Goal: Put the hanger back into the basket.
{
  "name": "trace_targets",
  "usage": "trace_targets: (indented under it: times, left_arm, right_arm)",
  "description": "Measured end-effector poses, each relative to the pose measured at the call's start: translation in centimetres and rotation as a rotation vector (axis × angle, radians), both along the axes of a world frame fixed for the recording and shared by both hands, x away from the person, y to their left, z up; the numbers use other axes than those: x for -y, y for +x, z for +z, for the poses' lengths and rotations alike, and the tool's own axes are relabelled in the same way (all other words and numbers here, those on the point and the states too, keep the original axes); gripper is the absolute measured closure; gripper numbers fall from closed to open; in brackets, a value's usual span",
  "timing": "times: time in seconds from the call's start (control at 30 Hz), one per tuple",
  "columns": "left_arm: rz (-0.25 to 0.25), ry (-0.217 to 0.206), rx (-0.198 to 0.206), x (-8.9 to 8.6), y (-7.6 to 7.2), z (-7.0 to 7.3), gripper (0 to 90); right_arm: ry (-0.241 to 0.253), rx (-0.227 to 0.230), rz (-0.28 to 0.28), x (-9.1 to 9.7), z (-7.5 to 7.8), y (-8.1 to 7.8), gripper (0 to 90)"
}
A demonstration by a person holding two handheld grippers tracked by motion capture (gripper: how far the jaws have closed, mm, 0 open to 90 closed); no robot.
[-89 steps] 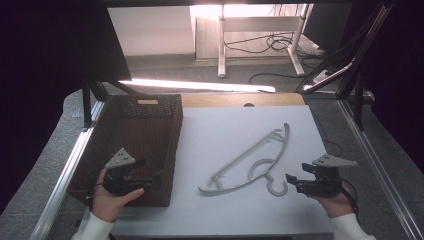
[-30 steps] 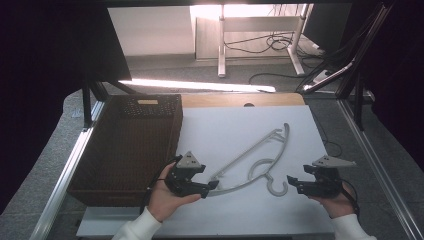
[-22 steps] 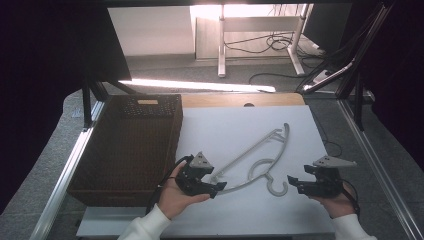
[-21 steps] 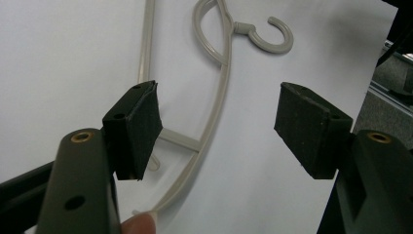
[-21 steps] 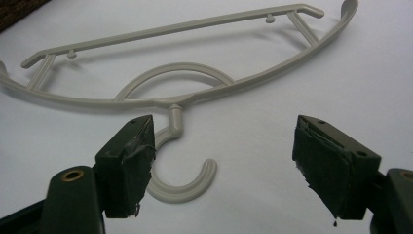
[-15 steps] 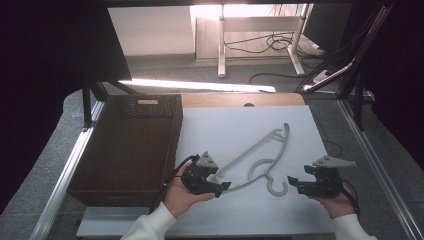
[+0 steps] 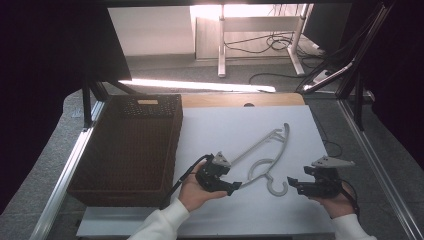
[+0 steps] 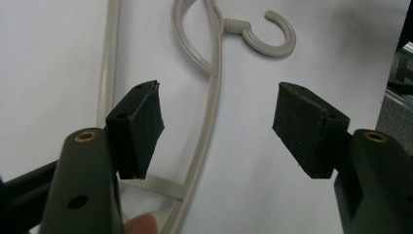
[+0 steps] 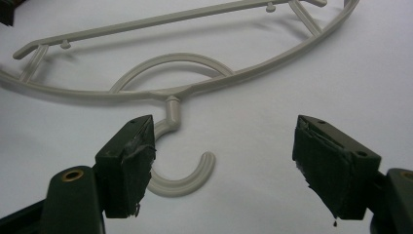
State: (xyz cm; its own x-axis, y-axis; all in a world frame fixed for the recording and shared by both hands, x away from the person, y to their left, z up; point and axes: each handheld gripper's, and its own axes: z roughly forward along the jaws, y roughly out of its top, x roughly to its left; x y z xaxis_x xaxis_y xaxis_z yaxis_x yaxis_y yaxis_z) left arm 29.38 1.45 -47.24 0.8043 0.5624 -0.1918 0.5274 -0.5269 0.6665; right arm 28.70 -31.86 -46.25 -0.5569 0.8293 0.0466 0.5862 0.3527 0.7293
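Our left hand-held gripper (image 8: 214, 131) is released, its jaws just closing a little astride the grey plastic hanger (image 8: 207, 112) lying flat on the worktop (image 7: 235, 125). The thin arm may skid sideways or slip out. Our right hand-held gripper (image 9: 221, 161) gapes near the hook.

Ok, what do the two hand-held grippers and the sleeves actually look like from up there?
Both are dark, blocky tools. The left hand-held gripper and the right hand-held gripper each carry a grey three-cornered plate on top. Close up, each has dark grey-green jaw arms with brass-coloured screw holes, tipped with black rubbery pads, and the right gripper's pads look frayed. A black cable trails from the left one. The sleeves are white.
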Motion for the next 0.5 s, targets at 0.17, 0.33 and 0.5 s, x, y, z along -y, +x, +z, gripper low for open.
trace_targets:
  times: [0.17, 0.33, 0.5]
  left_arm:
    - [-0.022, 0.023, 0.000, 1.3, 0.7, -0.5, 37.8]
    - [-0.053, 0.051, -0.008, 2.7, 1.1, -1.2, 40.8]
    - [-0.087, 0.085, -0.015, 3.8, 1.6, -1.8, 43.4]
  right_arm:
    - [-0.003, -0.005, 0.001, 0.0, 0.0, 0.0, 24.2]
    - [-0.008, -0.004, 0.004, 0.0, -0.1, 0.0, 24.1]
    - [-0.009, -0.007, 0.001, 0.2, -0.2, 0.0, 24.1]
